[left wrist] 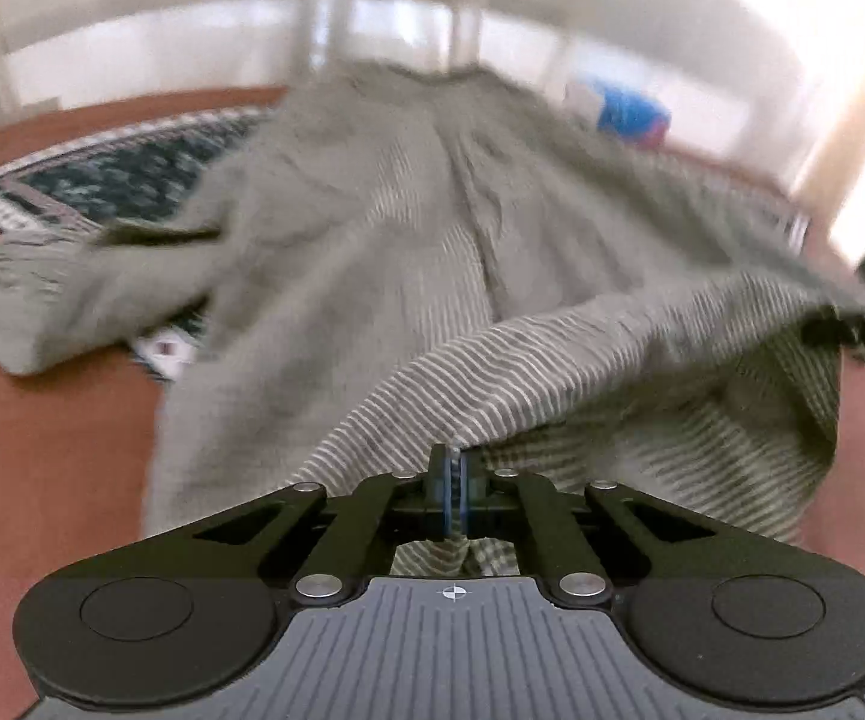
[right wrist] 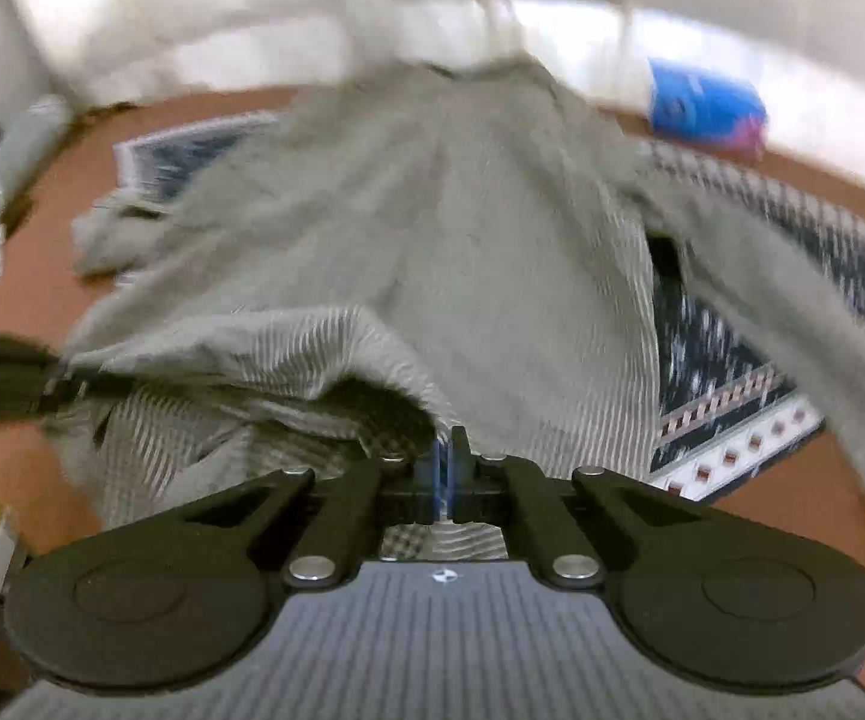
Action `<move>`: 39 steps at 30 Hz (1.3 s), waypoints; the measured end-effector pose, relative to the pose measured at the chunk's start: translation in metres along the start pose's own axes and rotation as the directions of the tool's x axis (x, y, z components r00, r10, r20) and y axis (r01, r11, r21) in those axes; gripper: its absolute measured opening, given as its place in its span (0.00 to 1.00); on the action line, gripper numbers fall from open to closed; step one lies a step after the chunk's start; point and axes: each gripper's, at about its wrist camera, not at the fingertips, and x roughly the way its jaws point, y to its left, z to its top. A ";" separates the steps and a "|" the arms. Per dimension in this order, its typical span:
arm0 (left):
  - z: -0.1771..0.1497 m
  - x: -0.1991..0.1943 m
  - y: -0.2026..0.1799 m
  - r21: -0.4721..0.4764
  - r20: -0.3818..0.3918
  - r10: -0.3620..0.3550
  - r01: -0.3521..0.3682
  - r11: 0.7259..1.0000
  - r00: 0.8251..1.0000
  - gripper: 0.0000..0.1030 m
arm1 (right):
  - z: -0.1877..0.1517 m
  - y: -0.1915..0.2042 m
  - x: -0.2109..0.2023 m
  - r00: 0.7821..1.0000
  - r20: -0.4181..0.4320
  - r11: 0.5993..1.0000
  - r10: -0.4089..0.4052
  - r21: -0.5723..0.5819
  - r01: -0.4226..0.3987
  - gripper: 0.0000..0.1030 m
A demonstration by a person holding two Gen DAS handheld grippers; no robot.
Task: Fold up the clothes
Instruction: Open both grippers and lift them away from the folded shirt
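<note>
Both grippers, left gripper (left wrist: pixel 455 462) and right gripper (right wrist: pixel 444 450), pinch the grey striped shirt's (left wrist: pixel 372 252) hem, likely to fold it over.

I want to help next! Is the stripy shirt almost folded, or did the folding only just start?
Only just started. Done: the shirt is spread out over the rug, both sleeves still lying out to the sides. In hand: the left gripper and right gripper are each shut on the bottom hem, lifting it off the floor. Left: bring the hem up toward the collar and tuck in the sleeves.
</note>
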 end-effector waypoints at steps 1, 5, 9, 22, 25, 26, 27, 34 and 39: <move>-0.001 -0.014 0.003 -0.003 0.011 -0.016 0.016 1.000 1.000 0.00 | -0.001 0.004 -0.014 1.000 0.005 0.999 0.012 -0.045 -0.012 0.02; -0.015 -0.044 0.008 0.034 -0.017 -0.052 0.052 0.998 0.999 0.00 | -0.015 0.018 -0.043 0.999 -0.037 0.972 0.032 -0.231 -0.040 0.02; -0.036 -0.044 0.001 0.115 -0.109 -0.049 0.061 0.991 0.993 0.00 | -0.041 0.030 -0.035 0.987 -0.154 0.933 0.035 -0.348 -0.088 0.02; -0.089 -0.015 0.024 0.062 -0.322 -0.052 0.076 0.995 0.945 0.40 | -0.105 0.037 0.016 0.934 -0.354 0.927 -0.050 -0.365 -0.088 0.15; -0.089 -0.040 0.045 -0.020 -0.257 -0.052 0.048 0.999 0.965 0.51 | -0.110 0.030 0.004 0.919 -0.390 0.937 -0.055 -0.339 -0.088 0.33; -0.086 -0.049 0.054 -0.054 -0.220 -0.042 0.031 0.998 0.975 0.53 | -0.109 0.025 -0.002 0.918 -0.394 0.948 -0.042 -0.305 -0.088 0.33; -0.082 -0.055 0.063 -0.084 -0.180 -0.013 -0.002 0.996 0.984 0.55 | -0.106 0.018 -0.009 0.924 -0.381 0.963 -0.024 -0.259 -0.081 0.33; -0.037 -0.044 0.089 -0.118 -0.026 0.115 -0.117 0.986 0.993 0.56 | -0.060 -0.025 -0.040 0.995 -0.077 0.988 -0.056 0.142 0.067 0.47; 0.004 -0.028 0.050 -0.050 0.051 0.062 -0.060 0.997 0.997 0.58 | -0.021 -0.031 -0.047 0.991 0.080 0.974 -0.103 0.209 0.085 0.52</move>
